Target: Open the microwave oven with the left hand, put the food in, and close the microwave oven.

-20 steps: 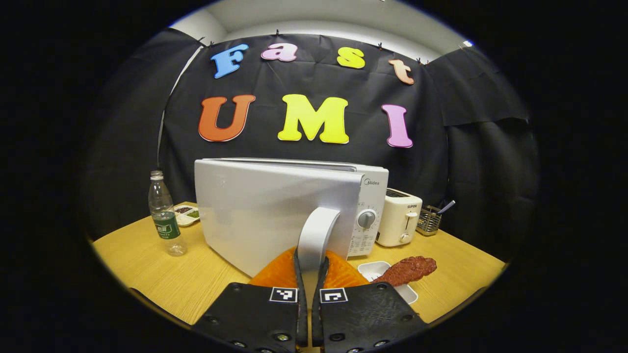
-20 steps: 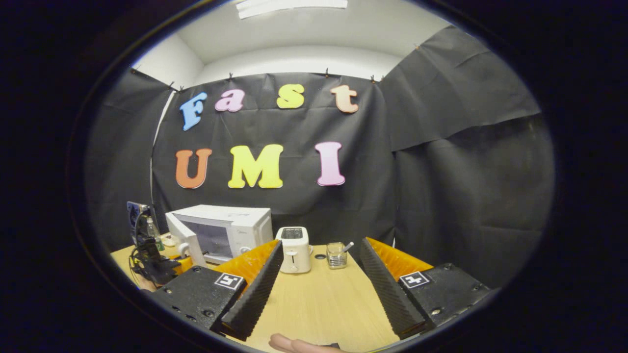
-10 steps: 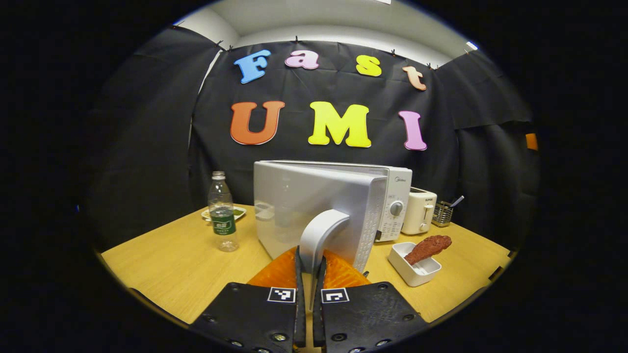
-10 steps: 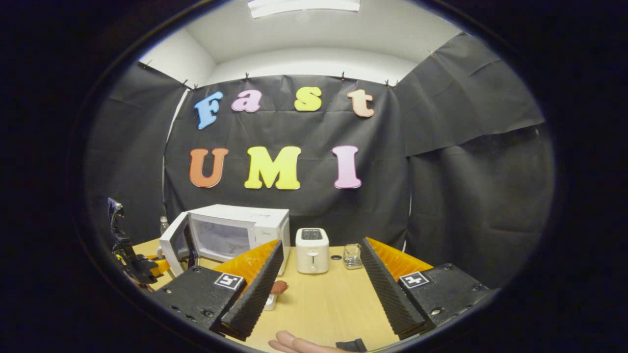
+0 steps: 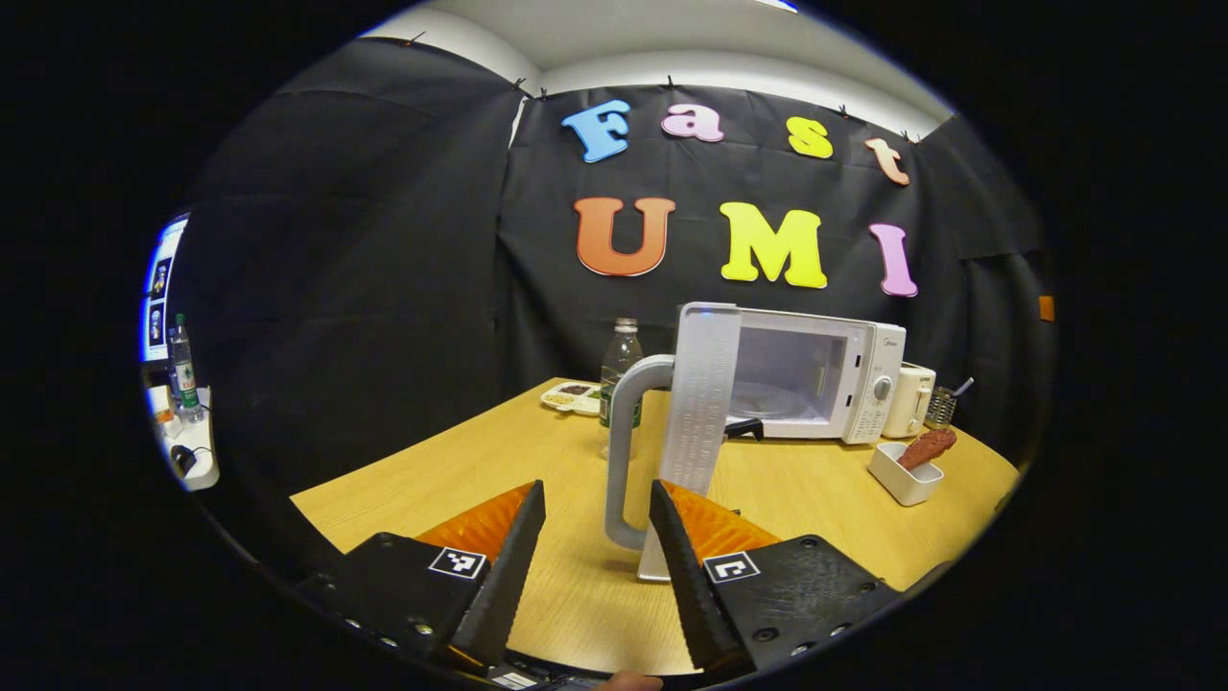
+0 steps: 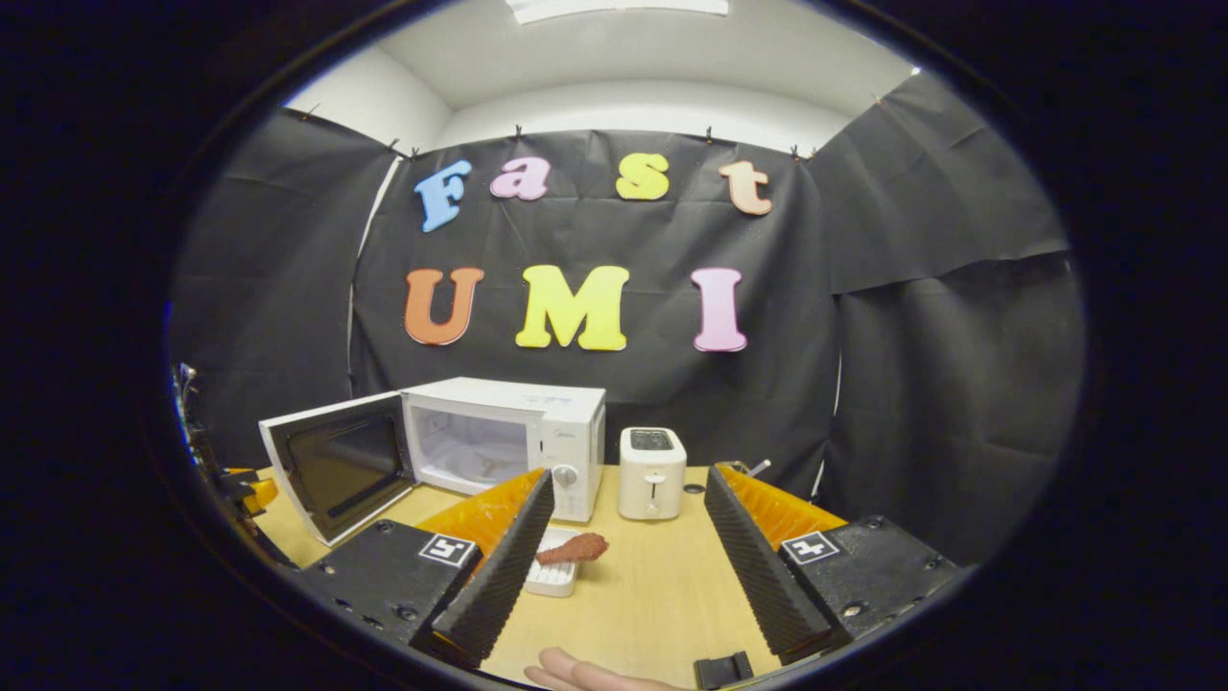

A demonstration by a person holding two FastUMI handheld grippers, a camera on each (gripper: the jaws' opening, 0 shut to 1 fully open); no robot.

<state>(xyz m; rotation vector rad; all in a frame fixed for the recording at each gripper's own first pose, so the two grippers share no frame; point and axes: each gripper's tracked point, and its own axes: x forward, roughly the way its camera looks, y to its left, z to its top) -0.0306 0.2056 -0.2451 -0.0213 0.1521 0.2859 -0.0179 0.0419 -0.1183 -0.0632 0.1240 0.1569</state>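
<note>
The white microwave (image 5: 868,369) stands at the back of the wooden table, its cavity (image 5: 782,369) exposed. Its door (image 5: 705,403) is swung wide and shows edge-on, with the grey handle (image 5: 622,451) just ahead of my left gripper (image 5: 597,494). That gripper is open and its fingers are spread to either side of the handle. The food, a brown drumstick-shaped piece (image 5: 926,446), lies in a small white dish (image 5: 897,480) in front of the microwave. In the right gripper view the open door (image 6: 336,465), the food (image 6: 576,549) and its dish (image 6: 552,576) lie ahead of my right gripper (image 6: 628,480), which is open and holds nothing.
A clear water bottle (image 5: 619,369) and a small sauce plate (image 5: 574,395) stand left of the door. A cream toaster (image 6: 650,472) sits right of the microwave, with a wire utensil holder (image 5: 945,405) beyond it. A person's fingers (image 6: 576,672) show at the near table edge.
My left gripper has opened and let go of the door handle after swinging the door wide open. The right gripper has turned towards the microwave, and the food dish has come into its view.
</note>
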